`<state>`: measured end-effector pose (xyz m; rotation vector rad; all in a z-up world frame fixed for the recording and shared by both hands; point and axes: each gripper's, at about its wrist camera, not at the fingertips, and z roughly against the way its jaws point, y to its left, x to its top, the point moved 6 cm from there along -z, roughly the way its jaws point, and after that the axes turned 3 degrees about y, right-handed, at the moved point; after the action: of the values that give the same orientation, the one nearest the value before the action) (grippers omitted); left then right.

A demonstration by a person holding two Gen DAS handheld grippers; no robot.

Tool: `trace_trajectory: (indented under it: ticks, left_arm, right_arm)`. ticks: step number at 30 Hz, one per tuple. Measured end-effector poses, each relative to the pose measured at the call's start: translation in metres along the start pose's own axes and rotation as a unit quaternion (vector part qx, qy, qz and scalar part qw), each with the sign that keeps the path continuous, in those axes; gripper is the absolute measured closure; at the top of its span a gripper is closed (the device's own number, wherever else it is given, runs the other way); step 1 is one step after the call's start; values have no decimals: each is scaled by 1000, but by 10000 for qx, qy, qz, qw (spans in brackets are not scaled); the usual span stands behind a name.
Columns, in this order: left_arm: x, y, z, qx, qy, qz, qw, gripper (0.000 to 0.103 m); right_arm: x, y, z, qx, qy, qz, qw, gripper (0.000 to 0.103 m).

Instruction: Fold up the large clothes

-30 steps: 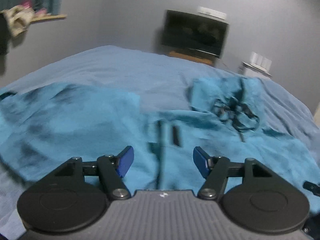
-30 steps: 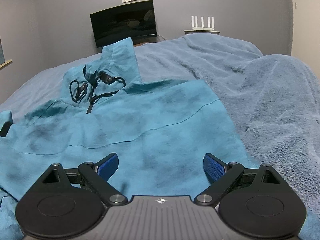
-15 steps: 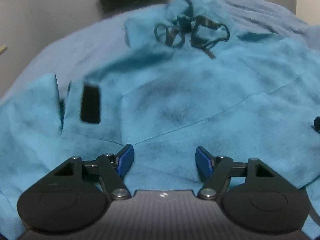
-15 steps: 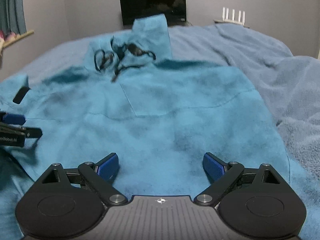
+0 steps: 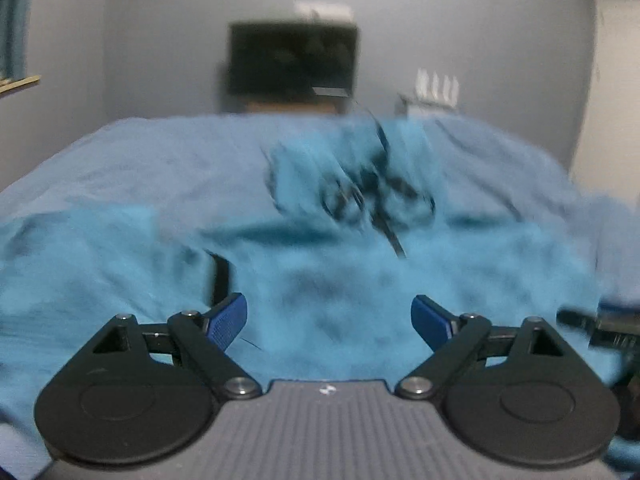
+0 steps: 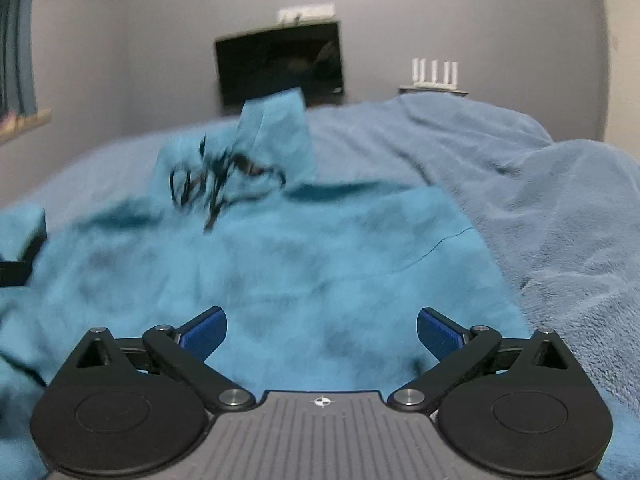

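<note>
A large teal hooded garment (image 5: pixel 340 280) lies spread on the bed, hood and black drawstrings (image 5: pixel 372 196) at the far end. It also shows in the right wrist view (image 6: pixel 320 264), with the drawstrings (image 6: pixel 224 184) at the hood. My left gripper (image 5: pixel 328 320) is open and empty just above the garment's near part. My right gripper (image 6: pixel 322 330) is open and empty above the garment's near right part. The right gripper's tip (image 5: pixel 600 328) shows at the right edge of the left wrist view. Both views are blurred.
The bed is covered by a blue-grey blanket (image 6: pixel 540 208), bunched up on the right. A dark TV (image 6: pixel 280 64) stands against the far wall, a white router (image 6: pixel 434 74) to its right. A shelf (image 5: pixel 16 82) is on the left wall.
Both grippers have tilted up and pulled back, so the wall and TV show again. The left gripper's jaws have opened wider. Neither has taken hold of the garment.
</note>
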<state>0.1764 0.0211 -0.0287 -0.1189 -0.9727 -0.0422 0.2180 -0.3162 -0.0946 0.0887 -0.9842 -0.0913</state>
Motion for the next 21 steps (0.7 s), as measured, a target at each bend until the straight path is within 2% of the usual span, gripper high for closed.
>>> trace_trajectory:
  ticks: [3, 6, 9, 11, 13, 16, 21]
  left_arm:
    - [14, 40, 36, 291, -147, 235, 9992, 13]
    - [22, 100, 71, 934, -275, 617, 9933, 13]
    - [24, 171, 104, 1669, -401, 1027, 9798, 8]
    - [21, 216, 119, 1980, -350, 1337, 9704, 8]
    - [12, 261, 128, 2289, -233, 1750, 9573, 8]
    - [-10, 304, 128, 2491, 69, 2187, 9434, 8]
    - [-49, 343, 115, 2354, 334, 2719, 9325, 8]
  right_arm:
    - [4, -8, 4, 106, -19, -302, 9995, 0]
    - [4, -4, 5, -77, 22, -99, 9999, 0]
    - [2, 7, 6, -113, 72, 172, 9998, 0]
    - [1, 15, 10, -1, 41, 333, 9994, 0]
    - [0, 24, 12, 31, -4, 547, 9985, 0]
    - [-1, 36, 14, 74, -61, 810, 9967, 0]
    - [-2, 47, 13, 122, -132, 1044, 9944, 0]
